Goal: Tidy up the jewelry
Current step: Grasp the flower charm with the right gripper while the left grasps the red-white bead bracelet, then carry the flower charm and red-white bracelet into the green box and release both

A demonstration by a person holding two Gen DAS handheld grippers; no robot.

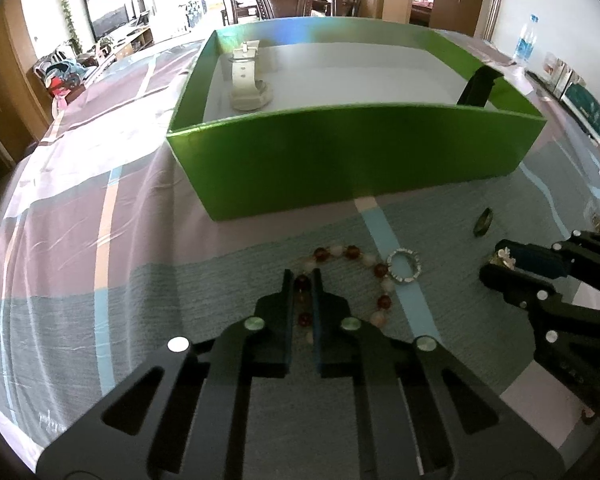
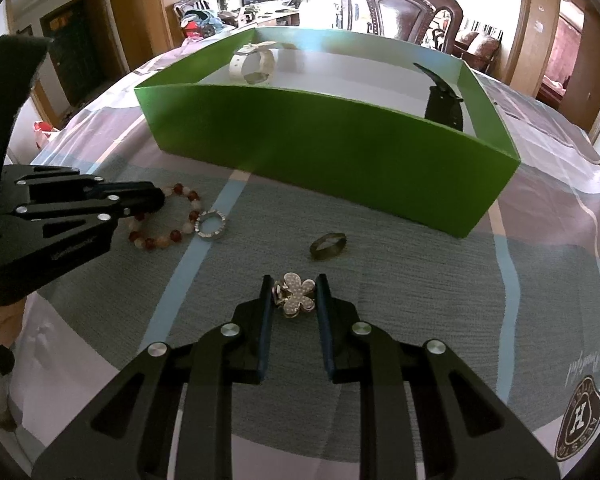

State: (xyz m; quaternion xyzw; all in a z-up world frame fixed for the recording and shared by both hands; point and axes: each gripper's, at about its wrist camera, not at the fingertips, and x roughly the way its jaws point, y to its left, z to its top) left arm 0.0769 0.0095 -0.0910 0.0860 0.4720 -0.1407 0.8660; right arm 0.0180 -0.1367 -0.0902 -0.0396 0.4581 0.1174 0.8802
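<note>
Right wrist: right hand-held gripper (image 2: 291, 280) pinches flower brooch (image 2: 296, 294); left hand-held gripper (image 1: 302, 274) narrowly clasps bead bracelet (image 1: 354, 280).

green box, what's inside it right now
Inside the green box: a white watch at the far left, a black watch at the right. The near wall hides the floor behind it.

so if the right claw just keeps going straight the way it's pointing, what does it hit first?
Likely the dark ring, lying just beyond the flower brooch already between the right claw fingers. Past that, the green box wall. Depth is hard to judge in fisheye.
</note>
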